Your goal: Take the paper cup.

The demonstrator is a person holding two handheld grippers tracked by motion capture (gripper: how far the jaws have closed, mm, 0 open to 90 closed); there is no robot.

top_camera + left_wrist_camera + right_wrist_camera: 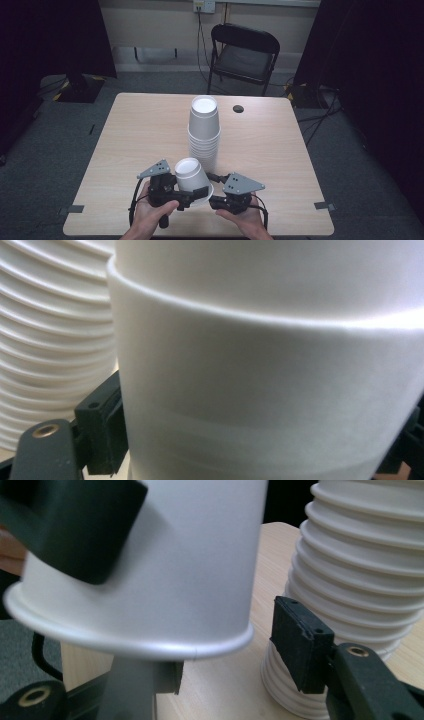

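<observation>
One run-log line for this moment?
left tool: grips inverted cup | right tool: open beside it | cup stack: behind

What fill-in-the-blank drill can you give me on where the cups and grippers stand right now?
1. The single white cup held between the grippers is turned upside ____.
2. The tall cup stack stands on the ____ behind it.
3. The left gripper is ____ on the single cup.
4. Beyond the table stands a black folding ____.

Missing words: down; table; shut; chair
</observation>
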